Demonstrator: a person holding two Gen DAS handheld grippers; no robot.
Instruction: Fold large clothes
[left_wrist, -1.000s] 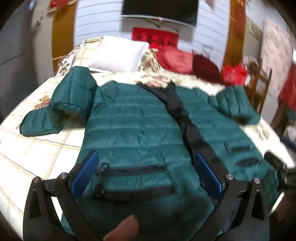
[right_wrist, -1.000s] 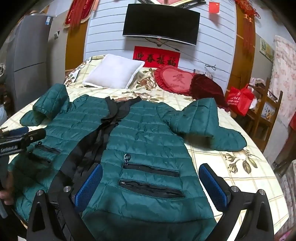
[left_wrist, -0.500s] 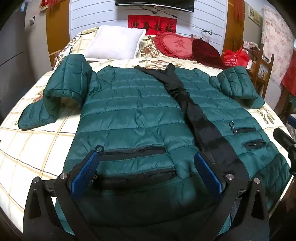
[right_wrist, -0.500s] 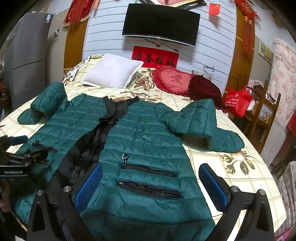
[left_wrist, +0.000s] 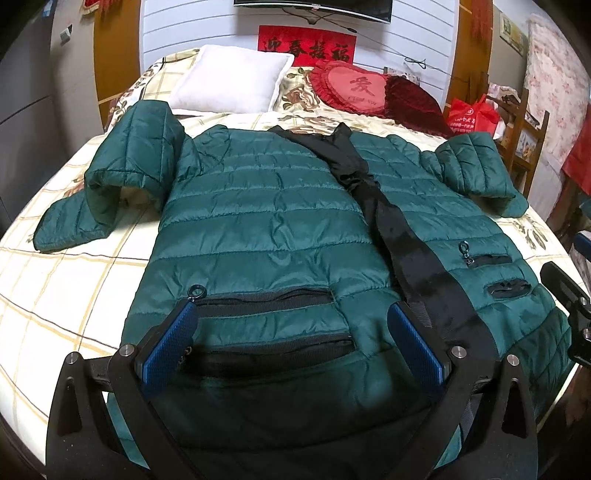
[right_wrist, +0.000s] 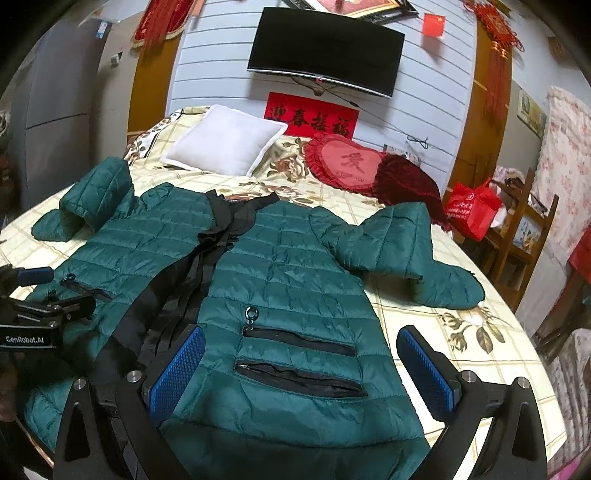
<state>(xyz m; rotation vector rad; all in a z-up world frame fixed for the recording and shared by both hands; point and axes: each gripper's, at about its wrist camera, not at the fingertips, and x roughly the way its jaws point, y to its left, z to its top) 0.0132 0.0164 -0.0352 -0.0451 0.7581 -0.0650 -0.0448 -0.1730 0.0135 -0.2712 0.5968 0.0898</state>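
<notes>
A dark green quilted jacket (left_wrist: 266, 206) (right_wrist: 291, 266) lies face up on the bed, front zip open with black lining showing down the middle, both sleeves bent back on themselves. My left gripper (left_wrist: 291, 332) hangs open over the hem of the left front panel, its blue pads either side of the two zip pockets. Over the right panel's hem my right gripper (right_wrist: 303, 358) is open too, straddling that panel's pockets. Neither holds anything. The left gripper also shows at the left edge of the right wrist view, and the right gripper's tip (left_wrist: 569, 295) at the right edge of the left wrist view.
The bed (left_wrist: 66, 295) has a cream checked floral cover. At its head lie a white pillow (right_wrist: 225, 146), a red heart cushion (right_wrist: 343, 166) and a dark red cushion (right_wrist: 406, 181). A red bag (right_wrist: 472, 206) and wooden shelf (right_wrist: 532, 229) stand right of the bed.
Both grippers have moved slightly lower and closer over the jacket hem. The left wrist view steadied after a blurred swing. The jacket has not moved.
</notes>
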